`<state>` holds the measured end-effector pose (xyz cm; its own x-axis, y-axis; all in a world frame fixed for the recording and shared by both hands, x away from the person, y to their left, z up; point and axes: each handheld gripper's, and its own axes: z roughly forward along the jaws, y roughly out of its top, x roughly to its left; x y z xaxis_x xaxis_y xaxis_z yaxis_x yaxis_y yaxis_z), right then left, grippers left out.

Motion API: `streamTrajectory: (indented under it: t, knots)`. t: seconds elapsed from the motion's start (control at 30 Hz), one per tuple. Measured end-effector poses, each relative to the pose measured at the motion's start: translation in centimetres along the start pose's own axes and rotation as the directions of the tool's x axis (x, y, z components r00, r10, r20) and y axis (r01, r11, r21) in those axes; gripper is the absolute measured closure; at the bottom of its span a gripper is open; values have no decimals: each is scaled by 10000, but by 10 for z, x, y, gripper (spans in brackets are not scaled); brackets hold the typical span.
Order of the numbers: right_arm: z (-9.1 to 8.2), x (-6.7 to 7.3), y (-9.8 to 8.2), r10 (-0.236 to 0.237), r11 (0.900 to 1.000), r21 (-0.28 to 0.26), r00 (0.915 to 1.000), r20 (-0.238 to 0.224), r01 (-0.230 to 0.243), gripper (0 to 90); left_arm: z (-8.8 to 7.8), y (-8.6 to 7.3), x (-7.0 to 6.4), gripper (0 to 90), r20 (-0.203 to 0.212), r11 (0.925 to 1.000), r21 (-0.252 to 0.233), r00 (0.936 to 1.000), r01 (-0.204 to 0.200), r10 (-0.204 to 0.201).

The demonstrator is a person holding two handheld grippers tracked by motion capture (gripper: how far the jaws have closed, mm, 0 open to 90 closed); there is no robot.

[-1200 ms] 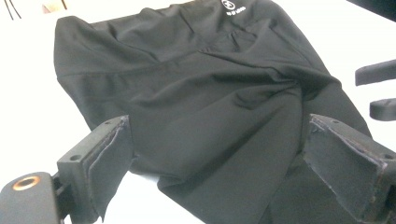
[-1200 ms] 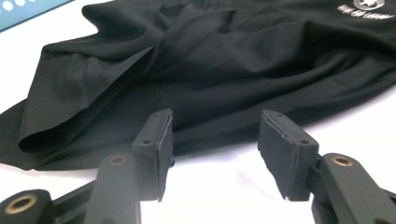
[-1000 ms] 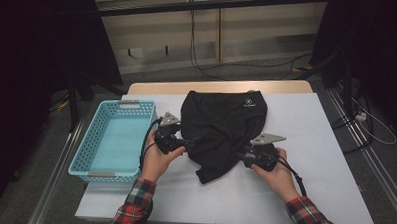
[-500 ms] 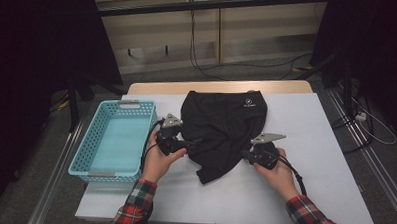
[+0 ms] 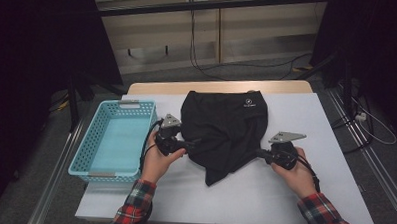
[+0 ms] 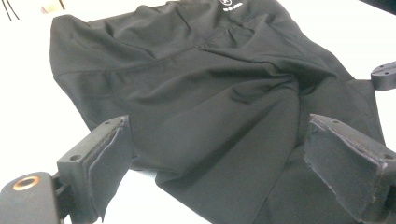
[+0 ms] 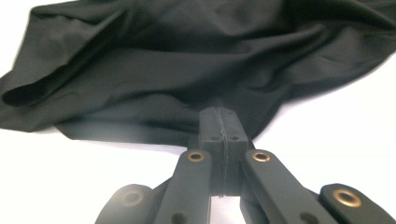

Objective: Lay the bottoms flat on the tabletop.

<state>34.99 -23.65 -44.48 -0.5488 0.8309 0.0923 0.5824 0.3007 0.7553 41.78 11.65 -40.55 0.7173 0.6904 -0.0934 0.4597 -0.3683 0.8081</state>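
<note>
A black garment [image 5: 226,128] with a small white logo lies crumpled on the white table [image 5: 293,195]. My left gripper [image 5: 193,141] sits at its left edge. In the left gripper view that gripper [image 6: 215,154] is open, its pads wide apart either side of the cloth [image 6: 201,93] and not pressing it. My right gripper [image 5: 259,153] is at the garment's lower right edge. The right gripper view has its jaws [image 7: 220,116] shut tight together, with the hem of the cloth [image 7: 187,60] pinched at their tips.
A light blue plastic basket [image 5: 85,158] stands empty at the table's left side, close to my left hand. Bare white tabletop lies in front of the garment and to its right. Cables run across the floor beyond the table's far edge.
My right hand has slid to the right with the garment's edge in its jaws, drawing that corner out. The left hand has stayed where it was.
</note>
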Motion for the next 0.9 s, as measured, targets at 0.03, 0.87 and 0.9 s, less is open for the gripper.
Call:
streamTrajectory:
  t: [0.03,0.87,0.9]
  knots:
    - [-1,-2,0,34,10000,-7,10000,17,-34,900,0,0,-1,92,16,10000,-21,10000,-4,4]
    - [-7,14,-12,-406,9991,-127,9945,-962,395,630,10,-4,-16,92,488,9994,223,9984,-283,272]
    - [-3,19,-12,-632,9980,-2,9941,-883,635,583,10,-5,-17,92,515,9994,230,9984,-256,244]
